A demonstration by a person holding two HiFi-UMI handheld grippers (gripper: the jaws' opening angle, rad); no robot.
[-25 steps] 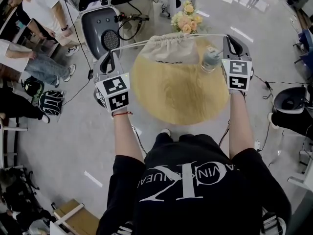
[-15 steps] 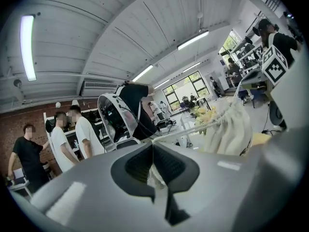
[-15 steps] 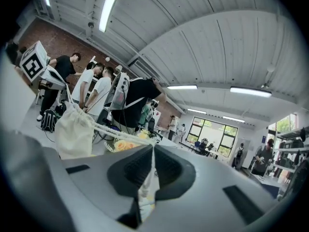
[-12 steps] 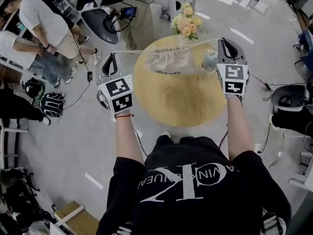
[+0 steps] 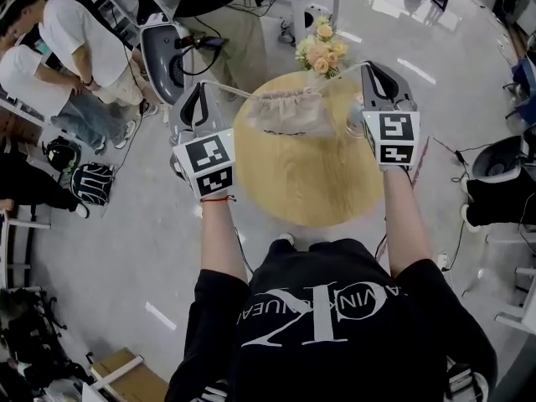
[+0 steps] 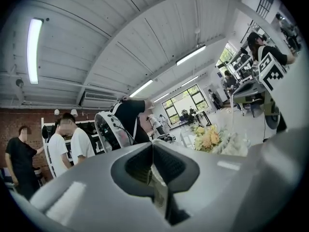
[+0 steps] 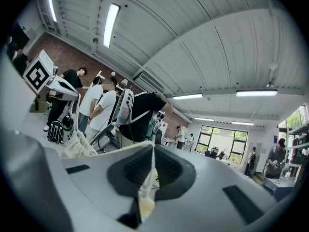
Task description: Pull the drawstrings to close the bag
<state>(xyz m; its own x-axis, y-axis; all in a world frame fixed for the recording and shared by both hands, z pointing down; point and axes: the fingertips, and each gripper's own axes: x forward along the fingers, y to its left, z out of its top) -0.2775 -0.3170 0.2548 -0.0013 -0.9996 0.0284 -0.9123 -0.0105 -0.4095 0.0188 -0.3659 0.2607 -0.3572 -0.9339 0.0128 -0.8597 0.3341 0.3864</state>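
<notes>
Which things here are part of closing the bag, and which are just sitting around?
Job: cloth bag, its drawstrings, left gripper and right gripper, each shut on a drawstring.
Lying about: flower bouquet, clear glass, round wooden table.

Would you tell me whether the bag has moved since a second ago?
Yes: the bag has shifted from the far rim of the table, by the flowers, toward its middle.

Bright, even light comes from long white ceiling tube lamps (image 6: 35, 50); the glossy grey floor (image 5: 151, 249) shows glare; fisheye edges bend, darken.
</notes>
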